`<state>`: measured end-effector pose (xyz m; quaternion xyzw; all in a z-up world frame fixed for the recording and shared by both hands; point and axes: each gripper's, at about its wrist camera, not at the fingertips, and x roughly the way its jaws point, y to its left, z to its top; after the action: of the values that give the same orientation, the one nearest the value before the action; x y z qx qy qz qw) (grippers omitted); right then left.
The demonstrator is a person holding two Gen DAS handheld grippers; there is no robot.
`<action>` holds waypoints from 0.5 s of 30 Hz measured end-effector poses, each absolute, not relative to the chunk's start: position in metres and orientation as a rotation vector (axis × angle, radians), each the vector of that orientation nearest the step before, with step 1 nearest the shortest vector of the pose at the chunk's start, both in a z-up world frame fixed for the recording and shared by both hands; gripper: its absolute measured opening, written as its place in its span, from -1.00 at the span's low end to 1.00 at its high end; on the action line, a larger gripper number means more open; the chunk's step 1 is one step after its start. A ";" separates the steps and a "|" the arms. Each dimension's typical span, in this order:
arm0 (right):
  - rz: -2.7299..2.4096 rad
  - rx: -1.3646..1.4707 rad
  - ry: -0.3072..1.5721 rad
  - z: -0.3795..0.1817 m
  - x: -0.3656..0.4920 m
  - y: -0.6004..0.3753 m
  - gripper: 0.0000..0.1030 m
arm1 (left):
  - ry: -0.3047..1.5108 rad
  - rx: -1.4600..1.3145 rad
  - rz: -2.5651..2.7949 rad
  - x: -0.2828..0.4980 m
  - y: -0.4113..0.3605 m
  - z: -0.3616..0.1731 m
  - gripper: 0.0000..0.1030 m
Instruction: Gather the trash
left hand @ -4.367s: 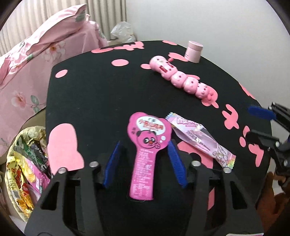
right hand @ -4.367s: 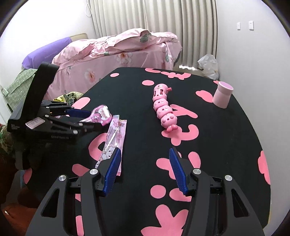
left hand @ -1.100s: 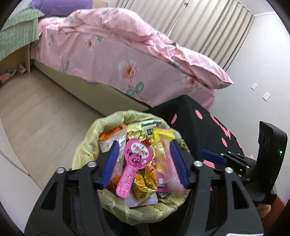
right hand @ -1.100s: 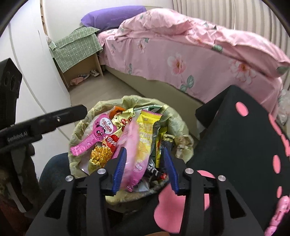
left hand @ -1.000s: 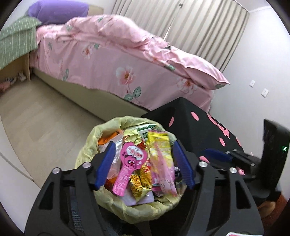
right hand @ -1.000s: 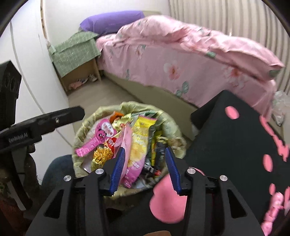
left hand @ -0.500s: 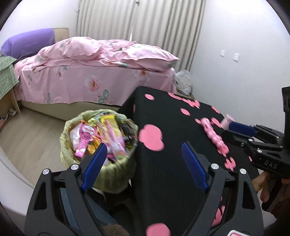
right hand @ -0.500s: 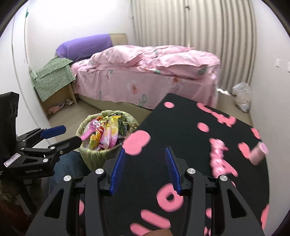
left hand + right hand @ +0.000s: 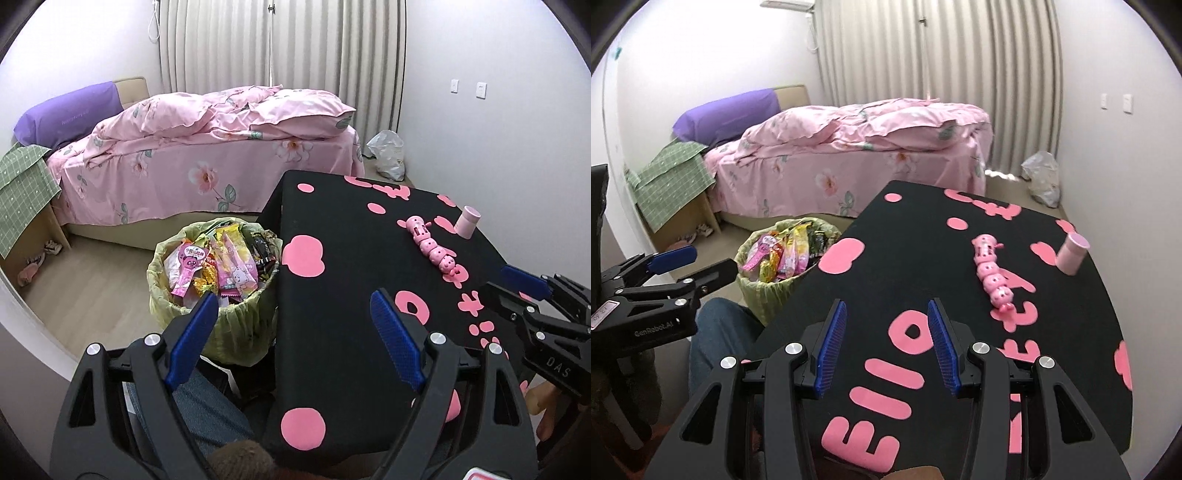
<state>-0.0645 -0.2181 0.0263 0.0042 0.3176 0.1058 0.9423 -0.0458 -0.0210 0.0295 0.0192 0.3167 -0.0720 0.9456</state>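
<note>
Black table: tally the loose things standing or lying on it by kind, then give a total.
Caterpillar toy: 1
Pink cup: 1
Wrappers on the table: 0
Total: 2

Both grippers are black plastic frames with triangular cut-outs and silver screw heads at the joints. The left gripper (image 9: 291, 328) and right gripper (image 9: 886, 343) carry ribbed blue pads (image 9: 192, 338) inside the jaws. White lettering marks their sides. Behind the jaws, a leg in blue jeans (image 9: 716, 332).
</note>
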 end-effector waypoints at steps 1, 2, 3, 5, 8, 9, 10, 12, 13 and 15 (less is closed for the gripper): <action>0.212 0.013 0.648 0.026 -0.066 -0.220 -0.16 | 0.641 0.042 -0.146 -0.047 -0.021 0.031 0.56; 0.211 0.018 0.650 0.025 -0.067 -0.220 -0.16 | 0.635 0.046 -0.143 -0.048 -0.021 0.032 0.56; 0.210 0.024 0.652 0.024 -0.067 -0.220 -0.16 | 0.632 0.047 -0.139 -0.048 -0.022 0.033 0.56; 0.218 0.031 0.659 0.023 -0.068 -0.220 -0.16 | 0.628 0.044 -0.137 -0.049 -0.021 0.034 0.56; 0.226 0.032 0.666 0.021 -0.067 -0.216 -0.16 | 0.630 0.045 -0.126 -0.049 -0.020 0.034 0.56; 0.231 0.034 0.667 0.022 -0.066 -0.215 -0.16 | 0.631 0.045 -0.126 -0.049 -0.020 0.034 0.56; 0.234 0.035 0.664 0.022 -0.065 -0.214 -0.16 | 0.630 0.044 -0.127 -0.049 -0.020 0.034 0.56; 0.231 0.030 0.661 0.023 -0.064 -0.214 -0.16 | 0.628 0.042 -0.127 -0.049 -0.019 0.034 0.56; 0.230 0.029 0.659 0.024 -0.064 -0.213 -0.16 | 0.629 0.042 -0.127 -0.049 -0.019 0.034 0.56; 0.235 0.030 0.657 0.025 -0.064 -0.212 -0.16 | 0.631 0.045 -0.129 -0.049 -0.018 0.034 0.56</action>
<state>-0.0637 -0.2120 0.0245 0.0149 0.3219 0.1149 0.9397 -0.0487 -0.0185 0.0338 0.0219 0.3102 -0.0633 0.9483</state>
